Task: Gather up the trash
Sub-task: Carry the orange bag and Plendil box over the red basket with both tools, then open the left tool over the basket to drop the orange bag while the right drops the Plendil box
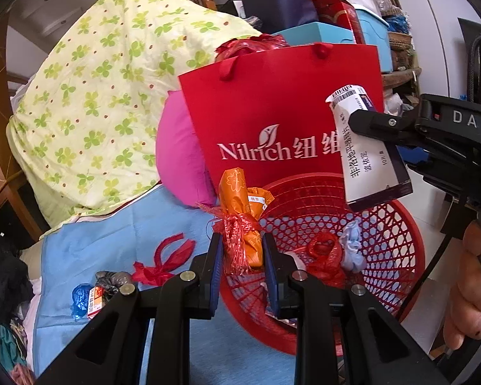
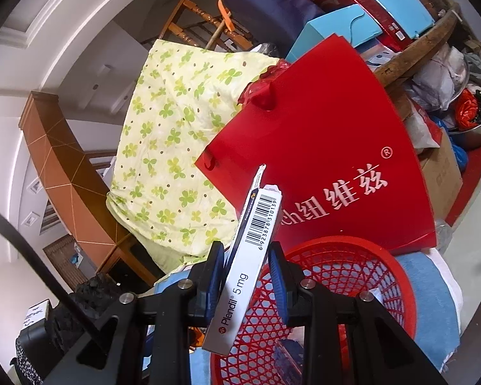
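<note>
My left gripper is shut on an orange wrapper tied with red ribbon, held over the left rim of the red mesh basket. The basket holds a red plastic bag and a pale blue scrap. My right gripper is shut on a white and dark medicine box above the basket. The same box and the right gripper show at the right in the left wrist view.
A red Nilrich paper bag stands behind the basket. On the blue cloth lie a red ribbon scrap, a blue crumpled bag and a small orange box. A green-flowered pillow and pink cushion lie left.
</note>
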The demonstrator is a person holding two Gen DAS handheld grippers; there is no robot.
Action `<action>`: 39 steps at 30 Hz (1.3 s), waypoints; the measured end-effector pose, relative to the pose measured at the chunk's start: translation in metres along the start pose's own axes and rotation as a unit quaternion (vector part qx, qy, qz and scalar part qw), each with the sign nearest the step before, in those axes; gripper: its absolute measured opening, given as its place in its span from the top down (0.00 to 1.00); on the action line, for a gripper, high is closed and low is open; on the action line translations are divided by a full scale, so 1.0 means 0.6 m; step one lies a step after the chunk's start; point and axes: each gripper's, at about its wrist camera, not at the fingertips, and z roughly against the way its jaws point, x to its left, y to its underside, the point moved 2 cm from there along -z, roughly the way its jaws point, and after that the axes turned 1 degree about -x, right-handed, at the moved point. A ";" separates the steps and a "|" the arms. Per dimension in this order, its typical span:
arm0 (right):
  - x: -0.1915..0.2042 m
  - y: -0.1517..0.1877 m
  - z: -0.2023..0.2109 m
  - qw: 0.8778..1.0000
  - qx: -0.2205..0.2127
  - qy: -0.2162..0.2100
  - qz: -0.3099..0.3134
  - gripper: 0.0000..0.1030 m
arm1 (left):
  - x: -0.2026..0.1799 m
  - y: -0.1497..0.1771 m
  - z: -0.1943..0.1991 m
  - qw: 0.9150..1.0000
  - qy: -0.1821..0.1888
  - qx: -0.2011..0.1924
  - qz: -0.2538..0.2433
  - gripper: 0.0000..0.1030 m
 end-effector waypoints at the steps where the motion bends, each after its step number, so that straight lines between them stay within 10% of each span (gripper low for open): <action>1: -0.003 -0.001 0.002 1.000 -0.001 0.001 0.000 0.70 | -0.004 -0.001 -0.001 1.000 0.001 0.000 -0.002 0.75; 28: -0.058 -0.004 0.006 0.997 0.037 0.063 -0.015 0.68 | -0.058 0.007 -0.034 0.998 0.062 0.029 0.006 0.65; 31: -0.063 0.002 -0.004 0.996 0.056 0.068 -0.031 0.39 | -0.051 0.012 -0.037 0.997 0.064 0.032 0.016 0.58; 39: -0.012 0.006 0.007 0.999 0.011 0.053 0.004 0.37 | -0.001 0.040 -0.033 0.998 0.037 0.038 0.032 0.54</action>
